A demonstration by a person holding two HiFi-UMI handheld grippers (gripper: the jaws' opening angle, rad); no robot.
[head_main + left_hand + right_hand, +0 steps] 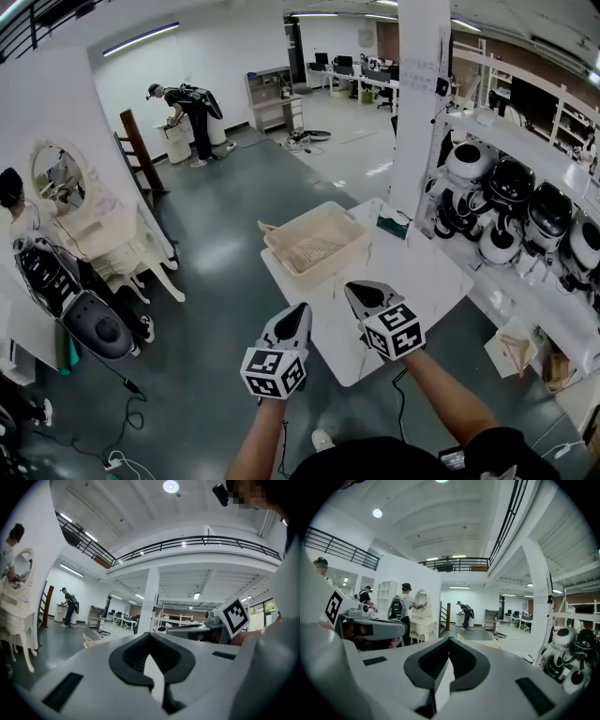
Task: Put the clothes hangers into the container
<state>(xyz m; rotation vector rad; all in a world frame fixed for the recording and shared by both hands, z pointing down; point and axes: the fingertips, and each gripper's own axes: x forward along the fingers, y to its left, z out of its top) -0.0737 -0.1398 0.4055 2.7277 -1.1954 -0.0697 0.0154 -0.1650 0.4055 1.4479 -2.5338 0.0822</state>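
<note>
A beige lattice container (314,246) stands on the white table (422,272), slightly left of its middle, and its inside looks bare. No clothes hanger shows on the table or in either gripper. My left gripper (302,313) hovers over the table's near corner, shut with nothing between its jaws (151,654). My right gripper (356,294) is close beside it to the right, likewise shut and empty (449,657). Both point level towards the container, whose rim (89,641) peeks over the left gripper's body.
Shelves with white-and-black robot heads (525,211) run along the right, behind a white pillar (420,103). Pale wooden pieces (516,349) lie low at the right; what they are is unclear. A white dressing table (89,220), a black machine (84,319) and floor cables stand left. A person (192,117) works far back.
</note>
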